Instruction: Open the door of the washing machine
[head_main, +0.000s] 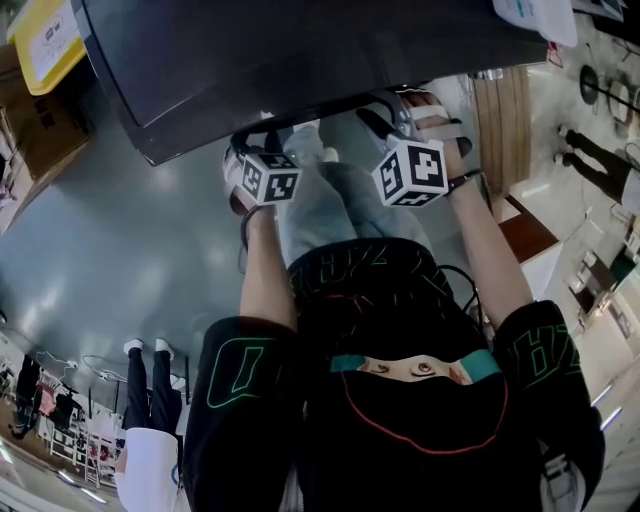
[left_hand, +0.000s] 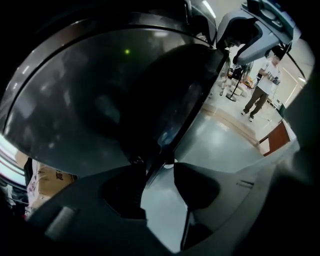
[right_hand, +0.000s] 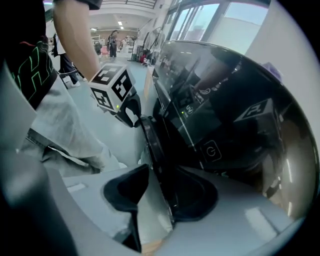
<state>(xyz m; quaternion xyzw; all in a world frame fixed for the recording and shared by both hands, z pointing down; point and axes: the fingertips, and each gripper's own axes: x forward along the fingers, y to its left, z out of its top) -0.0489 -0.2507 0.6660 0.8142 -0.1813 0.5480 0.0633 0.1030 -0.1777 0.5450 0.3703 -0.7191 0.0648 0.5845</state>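
The washing machine (head_main: 300, 50) is a dark, glossy body at the top of the head view. Its dark glass door (left_hand: 100, 100) fills the left gripper view, and the door's rim (left_hand: 159, 157) runs down between my left gripper's (left_hand: 160, 187) jaws. That gripper is open, with its pads on either side of the rim. In the right gripper view the door's rim (right_hand: 156, 150) likewise passes between the jaws of my right gripper (right_hand: 160, 192). The right pad lies close against the rim; the left pad stands apart from it. A power symbol (right_hand: 211, 150) shows on the panel. Both marker cubes (head_main: 268, 178) (head_main: 412, 170) sit just below the machine's front edge.
A cardboard box (head_main: 30, 110) and a yellow sign (head_main: 45, 40) stand left of the machine, a wooden panel (head_main: 500, 125) to its right. The grey floor (head_main: 120, 260) stretches left. A person (left_hand: 260, 90) stands far off; another person (head_main: 145, 400) is behind me.
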